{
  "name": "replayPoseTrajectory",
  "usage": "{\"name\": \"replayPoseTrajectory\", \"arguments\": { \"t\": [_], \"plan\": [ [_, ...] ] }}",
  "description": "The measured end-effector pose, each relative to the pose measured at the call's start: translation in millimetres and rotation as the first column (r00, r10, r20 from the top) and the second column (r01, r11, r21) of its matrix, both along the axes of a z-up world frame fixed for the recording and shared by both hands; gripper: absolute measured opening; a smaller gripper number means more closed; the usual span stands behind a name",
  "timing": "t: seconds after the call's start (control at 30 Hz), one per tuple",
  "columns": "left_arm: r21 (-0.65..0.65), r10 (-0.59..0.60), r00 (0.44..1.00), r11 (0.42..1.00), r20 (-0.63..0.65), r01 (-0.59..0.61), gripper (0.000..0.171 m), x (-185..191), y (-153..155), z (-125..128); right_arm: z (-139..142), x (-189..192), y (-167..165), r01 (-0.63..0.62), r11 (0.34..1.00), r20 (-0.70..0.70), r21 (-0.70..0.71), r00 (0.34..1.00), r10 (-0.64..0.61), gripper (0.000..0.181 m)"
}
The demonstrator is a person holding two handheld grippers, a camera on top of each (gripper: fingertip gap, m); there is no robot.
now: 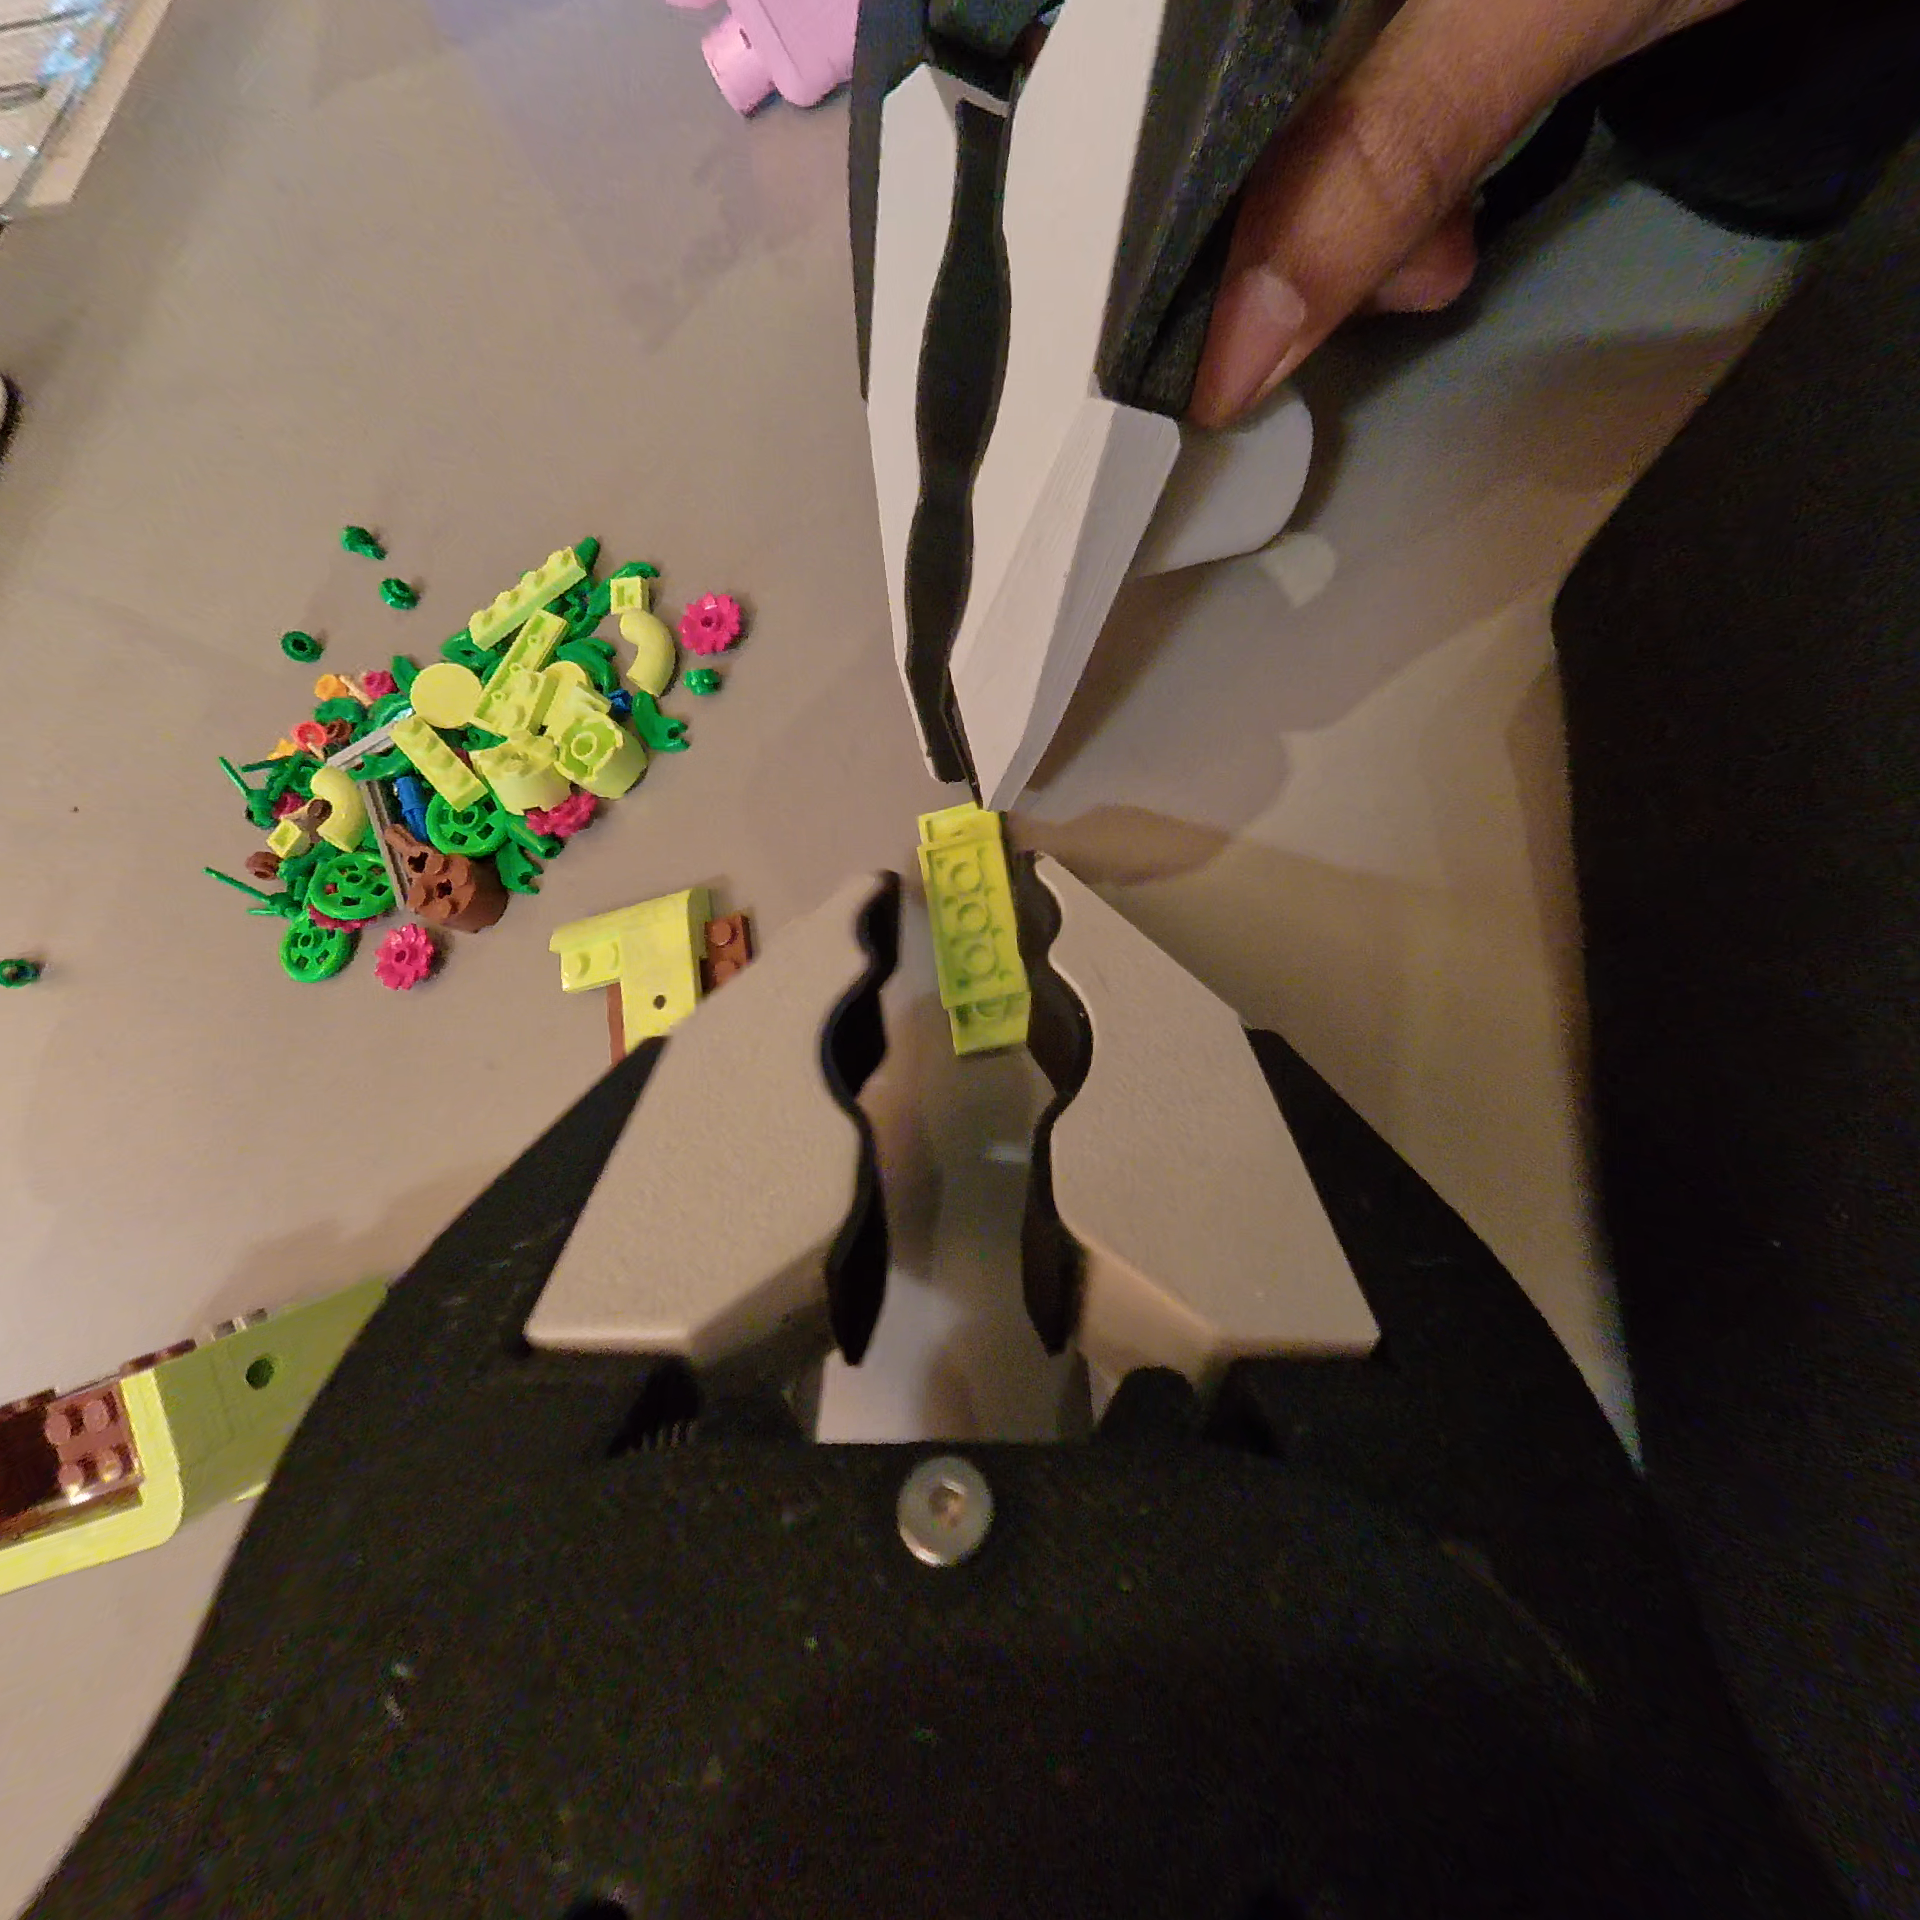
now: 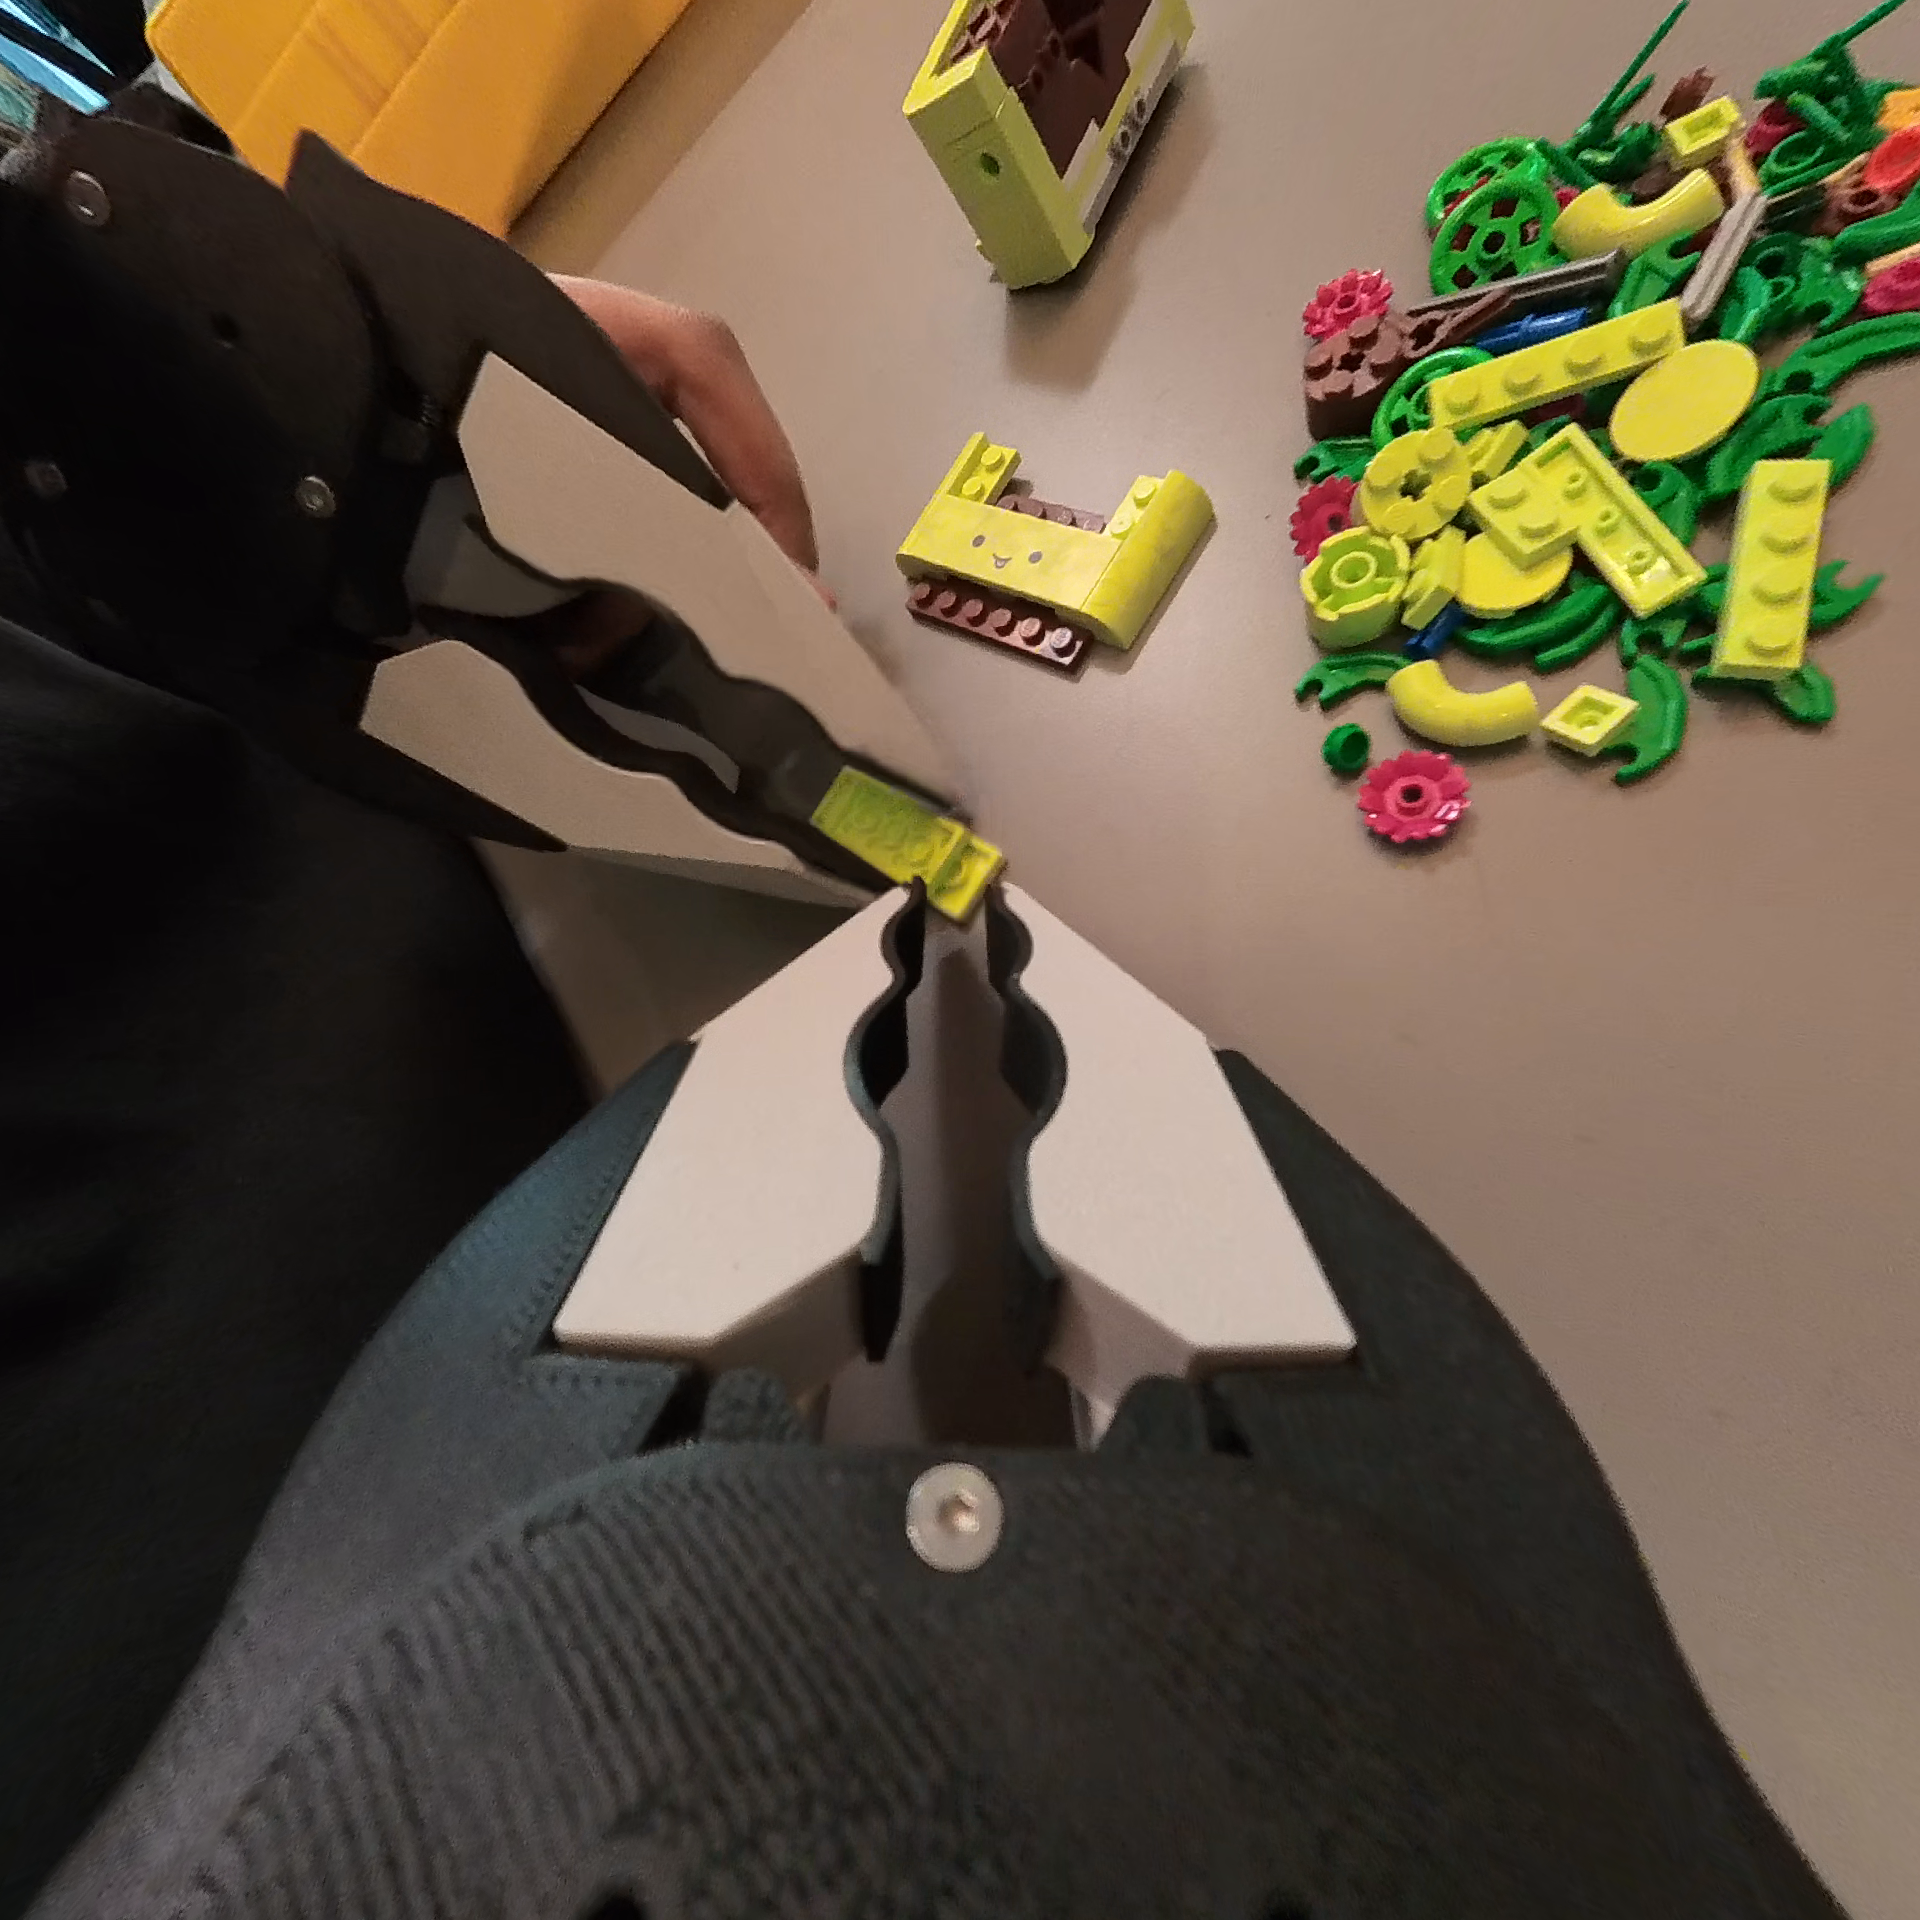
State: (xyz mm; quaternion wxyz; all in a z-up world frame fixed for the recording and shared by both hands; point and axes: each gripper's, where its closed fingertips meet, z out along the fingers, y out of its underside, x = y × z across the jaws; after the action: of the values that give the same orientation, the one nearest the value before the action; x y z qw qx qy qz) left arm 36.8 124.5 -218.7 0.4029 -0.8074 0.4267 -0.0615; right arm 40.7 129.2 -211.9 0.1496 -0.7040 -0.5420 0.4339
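Two grippers meet nose to nose just above the near edge of the counter (image 1: 436, 343), over the person's dark clothing. The left gripper (image 1: 961, 878) carries a small lime brick (image 1: 977, 935), apparently two thin studded pieces stacked. It lies lengthwise between the fingers with its studs facing the camera, and the fingers are closed on its long sides. Since nothing else supports the brick in the air, this grip is judged to be what bears it.

The right gripper (image 2: 951, 904) comes in from the opposite side, a hand (image 1: 1382, 208) wrapped round its body. Its fingers are drawn almost together, with their tips at the free end of the brick. Whether they pinch that end or only touch it cannot be told from either view. Holding the brick by its sides leaves that end exposed, which seems to be why the other tips can reach it.

Everything else stays on the counter, well apart from both grippers. A pile of loose pieces (image 2: 1610, 468) holds lime plates, green leaves and wheels, and pink flowers. Between the pile and the grippers lies a half-built lime and brown block (image 2: 1049, 551) with a little drawn face. Farther back stands a taller lime box (image 2: 1039, 135) filled with brown bricks.
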Motion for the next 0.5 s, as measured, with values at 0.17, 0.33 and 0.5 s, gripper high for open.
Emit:
{"name": "replayPoseTrajectory", "arguments": {
  "t": [0.17,0.33,0.5],
  "plan": [
    [-0.062,0.042,0.998,0.997,0.040,-0.040,0.015,-0.6,3.7,-1.4,-1.8,0.2,10.0,0.007,0.998,0.011,0.057,1.000,-0.008,0.005],
    [-0.076,0.046,0.998,0.996,0.049,-0.042,0.020,0.7,5.2,-1.9,-2.8,-2.0,10.3,-0.008,0.999,0.019,0.048,1.000,0.007,0.007],
    [-0.104,0.062,0.996,0.993,0.068,-0.055,0.015,3.1,6.7,-2.2,-2.2,-4.1,12.9,-0.003,0.997,0.016,0.078,1.000,0.001,0.008]
  ]
}}
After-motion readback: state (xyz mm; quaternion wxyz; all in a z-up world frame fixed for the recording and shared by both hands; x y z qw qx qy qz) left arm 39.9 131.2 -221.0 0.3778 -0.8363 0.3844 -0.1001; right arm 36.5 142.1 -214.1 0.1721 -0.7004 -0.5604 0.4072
